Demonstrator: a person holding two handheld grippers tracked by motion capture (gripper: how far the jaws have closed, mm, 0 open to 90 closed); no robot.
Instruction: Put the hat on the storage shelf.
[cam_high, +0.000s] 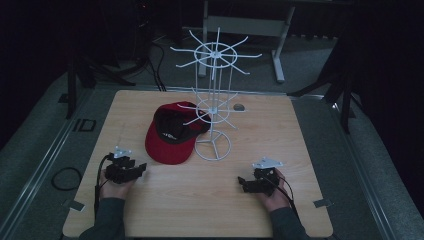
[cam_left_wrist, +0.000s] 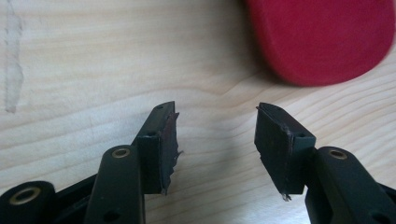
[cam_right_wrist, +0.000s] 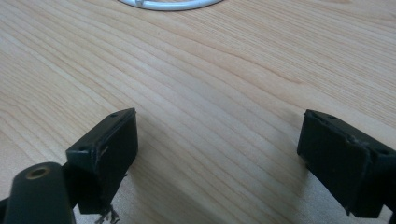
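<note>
Lying upside down on the wooden table (cam_high: 210, 200), the red cap (cam_high: 171, 134) has its dark inside facing up and its red brim stretched toward the person's side. It sits just left of the white wire rack (cam_high: 214, 100), whose ring base stands on the table beside the brim, and one of the rack's lower arms reaches over the crown. The left gripper (cam_high: 141, 168) rests low over the table near the front left, held by the person's left hand (cam_high: 116, 182), and it points toward the brim, which lies just ahead of it and slightly to one side, near but not touching. In the left gripper view the left gripper (cam_left_wrist: 215, 140) has its jaws parted to a middling gap with bare wood between them, and the rounded edge of the brim shows beyond the jaw on the right side of the picture. The right gripper (cam_high: 242, 183) sits at the front right, well apart from the cap, with the rack's base between the two. In the right gripper view the right gripper (cam_right_wrist: 217, 140) has its jaws spread wide over bare wood, and part of the white ring base shows at the top edge.
</note>
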